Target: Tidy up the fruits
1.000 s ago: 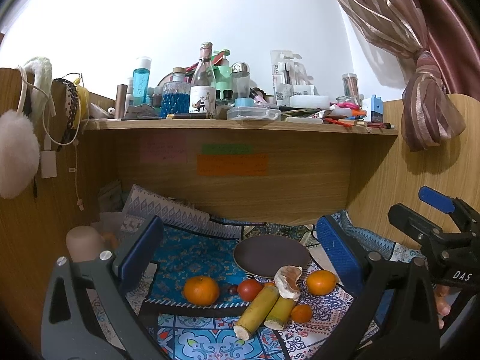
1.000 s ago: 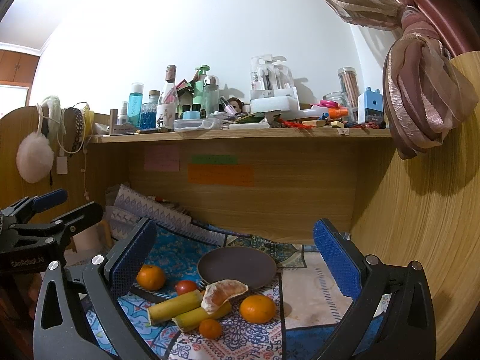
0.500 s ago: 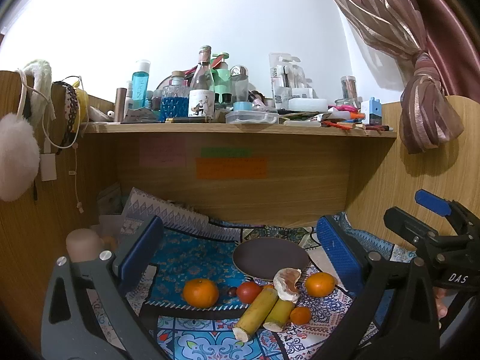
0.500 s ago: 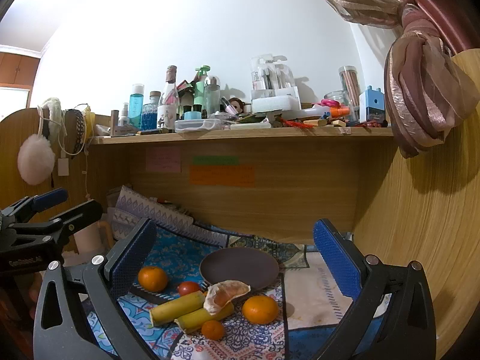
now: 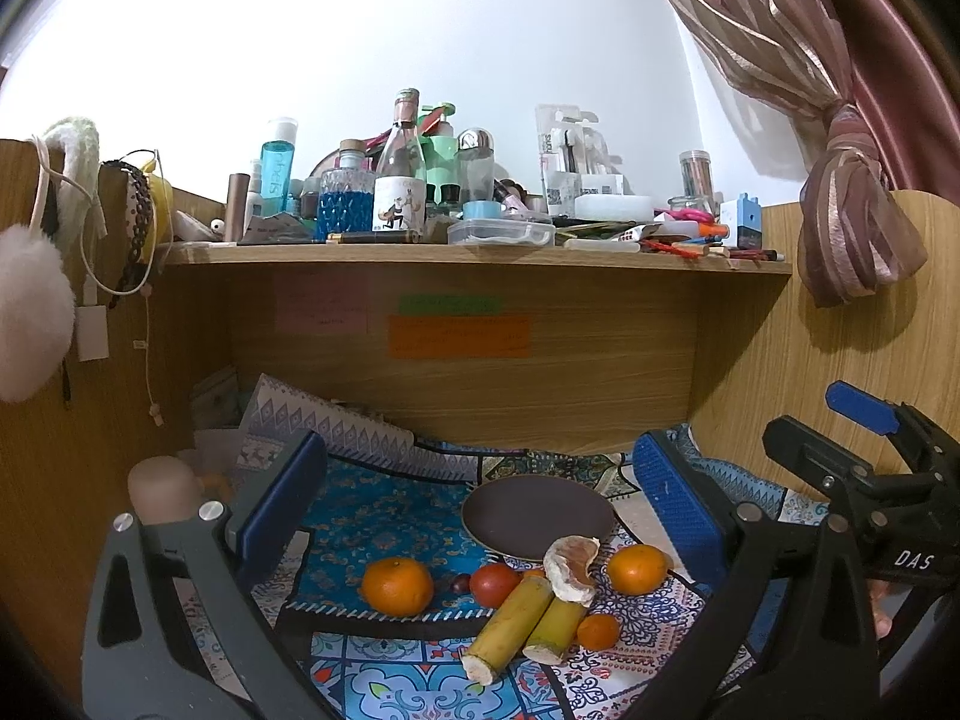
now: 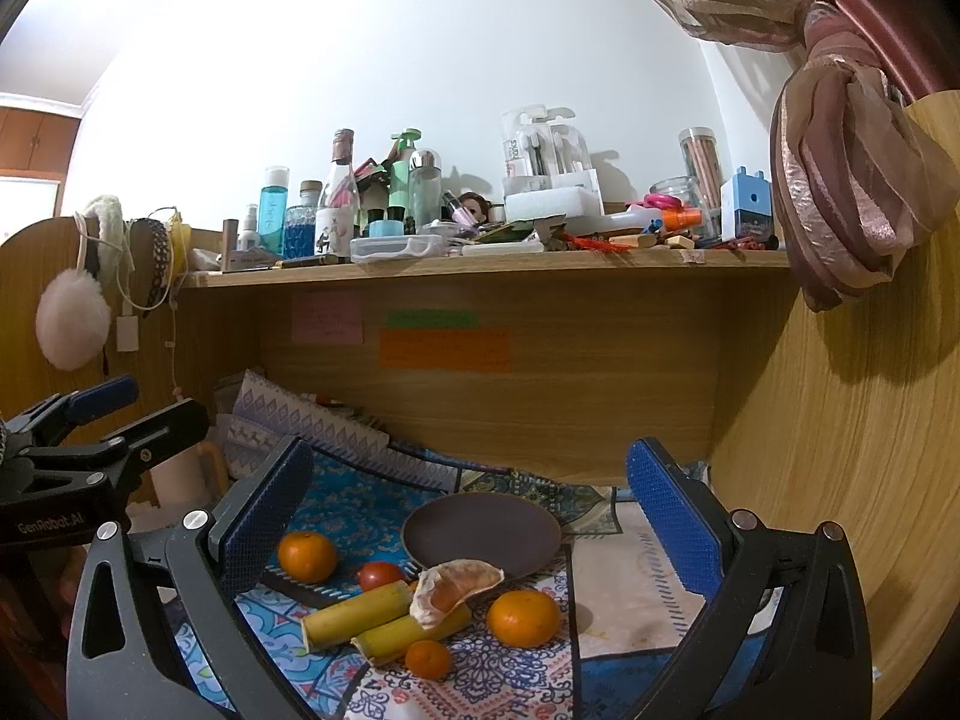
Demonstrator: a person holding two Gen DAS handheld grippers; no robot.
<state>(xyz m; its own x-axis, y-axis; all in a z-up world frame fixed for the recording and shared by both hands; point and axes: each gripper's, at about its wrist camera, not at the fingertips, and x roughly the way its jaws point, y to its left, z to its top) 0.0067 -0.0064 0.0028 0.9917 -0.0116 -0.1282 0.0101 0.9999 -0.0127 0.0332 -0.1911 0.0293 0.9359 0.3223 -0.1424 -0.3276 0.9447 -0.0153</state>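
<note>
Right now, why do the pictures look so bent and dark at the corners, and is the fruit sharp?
Both views are fisheye: the shelf bows and black corners ring each image. In the left wrist view the wall glares white above; in the right wrist view the oranges look sharp, each with a soft shadow beside it.

The overhanging shelf (image 5: 474, 255) is capping the room above the fruit, and wooden side panels (image 6: 840, 450) are closing in both flanks. The brown plate (image 6: 480, 531) is lying clear behind the crowded fruit (image 6: 384, 606), reachable from the front.

Two low side-by-side wrist views facing the shelf (image 5: 474, 255), sharing the plate (image 6: 480, 531).
</note>
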